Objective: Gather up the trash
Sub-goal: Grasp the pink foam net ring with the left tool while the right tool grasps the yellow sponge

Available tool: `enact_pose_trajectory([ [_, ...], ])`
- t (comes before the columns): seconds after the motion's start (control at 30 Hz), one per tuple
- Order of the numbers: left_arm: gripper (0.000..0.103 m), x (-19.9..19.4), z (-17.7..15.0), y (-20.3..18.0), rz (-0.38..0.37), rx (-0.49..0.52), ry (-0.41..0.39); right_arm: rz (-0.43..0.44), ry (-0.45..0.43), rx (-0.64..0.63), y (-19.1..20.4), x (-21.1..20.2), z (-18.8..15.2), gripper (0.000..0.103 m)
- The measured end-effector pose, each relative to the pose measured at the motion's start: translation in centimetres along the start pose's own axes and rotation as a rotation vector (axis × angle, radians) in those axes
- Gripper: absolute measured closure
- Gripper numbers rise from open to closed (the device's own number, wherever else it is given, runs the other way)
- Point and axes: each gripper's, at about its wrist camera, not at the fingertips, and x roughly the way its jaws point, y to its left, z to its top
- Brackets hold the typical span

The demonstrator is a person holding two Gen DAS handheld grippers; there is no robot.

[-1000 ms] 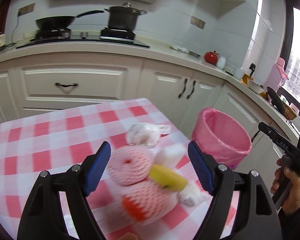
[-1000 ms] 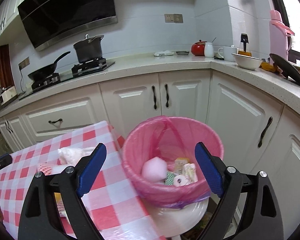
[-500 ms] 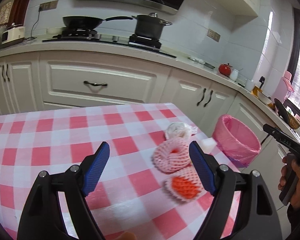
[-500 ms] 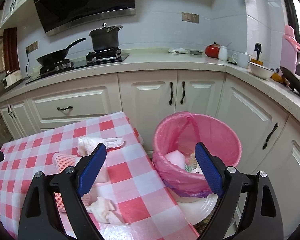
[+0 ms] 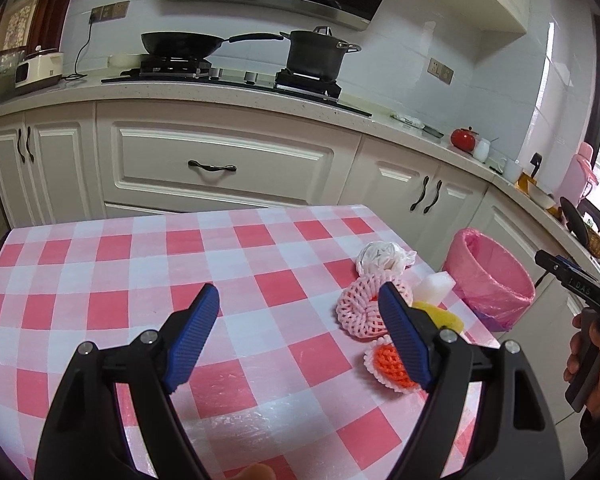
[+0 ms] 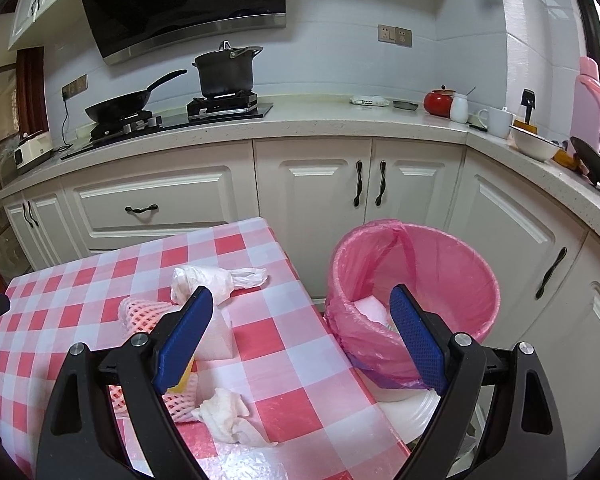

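Trash lies in a cluster at the right edge of the checked table (image 5: 140,280): a crumpled white plastic bag (image 5: 384,258) (image 6: 216,278), a pink foam net ring (image 5: 360,308) (image 6: 140,312), a white foam block (image 5: 434,286) (image 6: 218,336), a yellow piece (image 5: 440,316), an orange-and-pink foam net (image 5: 388,364) and a crumpled tissue (image 6: 228,408). Beside the table stands a pink-lined bin (image 5: 496,280) (image 6: 412,280) with some trash inside. My left gripper (image 5: 298,288) is open and empty, left of the cluster. My right gripper (image 6: 300,290) is open and empty, between table edge and bin.
White kitchen cabinets (image 5: 220,168) and a counter with a wok (image 5: 180,42) and a pot (image 5: 316,54) run behind the table and around the right corner. A hand (image 5: 596,368) holds the right gripper's handle at the right of the left wrist view.
The left gripper has drawn back and to the left, so the trash went from between its fingers to its right. The right gripper backed off from over the bin, showing more of the table.
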Motion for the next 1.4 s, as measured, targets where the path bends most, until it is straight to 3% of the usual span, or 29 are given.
enact_pose_trajectory([
  [0.53, 0.025, 3.1, -1.1, -2.5, -0.008, 0.037, 0.082, 0.017, -0.006, -0.031, -0.4, 0.5, -1.5, 0.018],
  [1.1, 0.029, 8.5, -1.9, -6.9, -0.067, 0.084, 0.195, 0.16, 0.049, -0.075, 2.3, 2.6, -4.1, 0.018],
  [1.4, 0.03, 12.1, -1.1, -7.8, -0.119, 0.075, 0.253, 0.168, 0.066, -0.038, 0.8, 3.6, -4.5, 0.018],
])
